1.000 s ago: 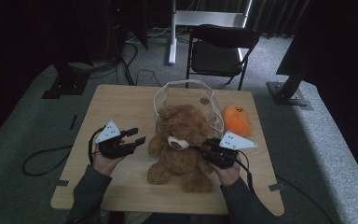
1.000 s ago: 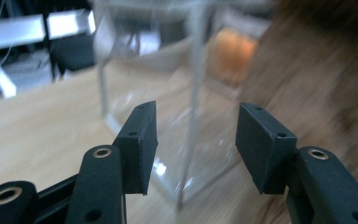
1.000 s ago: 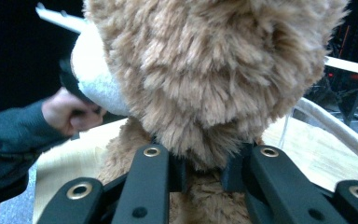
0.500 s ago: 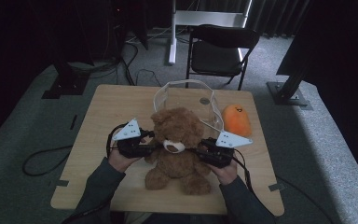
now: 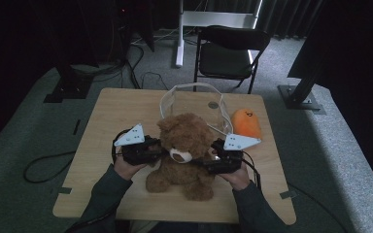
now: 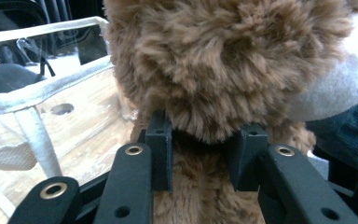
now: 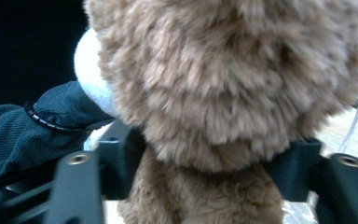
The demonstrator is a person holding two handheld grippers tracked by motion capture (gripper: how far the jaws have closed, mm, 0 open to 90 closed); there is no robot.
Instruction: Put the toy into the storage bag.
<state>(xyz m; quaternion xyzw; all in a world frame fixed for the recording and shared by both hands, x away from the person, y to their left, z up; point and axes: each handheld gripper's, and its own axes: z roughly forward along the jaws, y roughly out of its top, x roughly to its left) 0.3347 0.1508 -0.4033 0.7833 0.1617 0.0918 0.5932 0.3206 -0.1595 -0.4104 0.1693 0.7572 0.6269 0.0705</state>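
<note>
At the teddy bear's (image 5: 183, 150) neck, the left tool (image 6: 205, 154) has just been narrowing and now pinches the fur under the head, while the right tool (image 7: 205, 163), just widened, straddles the other side without a sure squeeze, seemingly to re-seat. The bear sits upright mid-tabletop (image 5: 107, 116), apparently steadied for lifting. At its twelve o'clock waits the clear bag (image 5: 194, 99); at two o'clock, the orange plush (image 5: 246, 124).
</note>
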